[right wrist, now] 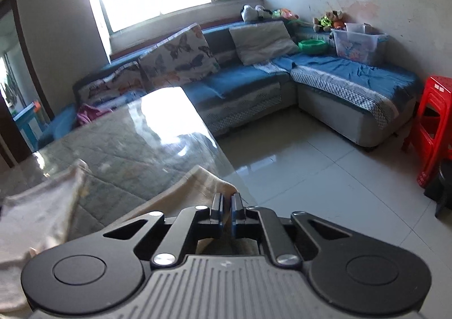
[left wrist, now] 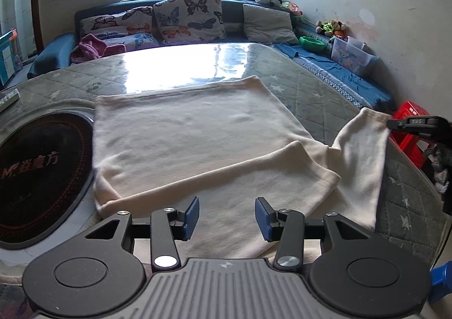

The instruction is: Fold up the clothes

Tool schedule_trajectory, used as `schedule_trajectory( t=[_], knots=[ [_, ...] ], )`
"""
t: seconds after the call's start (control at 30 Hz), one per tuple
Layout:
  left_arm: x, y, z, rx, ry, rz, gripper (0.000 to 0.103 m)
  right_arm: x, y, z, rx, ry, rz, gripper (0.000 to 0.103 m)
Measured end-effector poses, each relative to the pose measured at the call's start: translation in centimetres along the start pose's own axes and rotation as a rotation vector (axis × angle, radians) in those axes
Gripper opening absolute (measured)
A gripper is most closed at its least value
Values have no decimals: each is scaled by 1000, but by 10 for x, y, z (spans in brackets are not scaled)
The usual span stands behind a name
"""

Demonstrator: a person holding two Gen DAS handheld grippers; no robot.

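A cream long-sleeved top lies flat on the glass-topped table. One sleeve is folded across its body. My left gripper hovers open over the near hem, nothing between its blue pads. The other sleeve is lifted at the table's right edge, its cuff pinched by my right gripper. In the right wrist view my right gripper is shut on that cream sleeve, held above the table's edge. The rest of the top shows at the left.
A round black induction hob is set in the table left of the top. A blue corner sofa with butterfly cushions stands behind. A red plastic stool stands on the tiled floor at the right, near a clear storage box.
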State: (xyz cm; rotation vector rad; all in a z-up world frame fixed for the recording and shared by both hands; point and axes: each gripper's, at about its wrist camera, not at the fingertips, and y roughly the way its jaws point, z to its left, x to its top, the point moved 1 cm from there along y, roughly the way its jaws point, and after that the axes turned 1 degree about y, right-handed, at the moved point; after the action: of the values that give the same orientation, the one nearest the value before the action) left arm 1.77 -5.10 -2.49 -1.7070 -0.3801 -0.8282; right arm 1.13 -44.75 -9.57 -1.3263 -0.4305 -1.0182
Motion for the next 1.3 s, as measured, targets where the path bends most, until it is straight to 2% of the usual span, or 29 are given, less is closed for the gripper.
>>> schedule_trajectory(
  t=[0.1, 0.3, 0.53, 0.73, 0.97, 1.13, 1.3],
  knots=[
    [-2, -7, 10, 14, -17, -15, 49, 6, -16, 9, 48, -1, -29, 4],
    [-6, -21, 30, 43, -52, -44, 50, 19, -57, 58, 191, -69, -85, 4],
    [-19, -43, 62, 77, -111, -82, 52, 18, -91, 144, 395, -205, -106, 4],
    [-34, -63, 92, 115, -174, -106, 52, -14, -95, 232, 557, -366, -25, 4],
    [-50, -79, 117, 144, -224, -122, 52, -84, -81, 303, 664, -510, 154, 4],
    [-52, -83, 120, 137, -231, -135, 52, -114, -88, 316, 705, -580, 246, 9],
    [-45, -84, 104, 101, -187, -155, 50, -106, -103, 291, 688, -596, 234, 10]
  ],
)
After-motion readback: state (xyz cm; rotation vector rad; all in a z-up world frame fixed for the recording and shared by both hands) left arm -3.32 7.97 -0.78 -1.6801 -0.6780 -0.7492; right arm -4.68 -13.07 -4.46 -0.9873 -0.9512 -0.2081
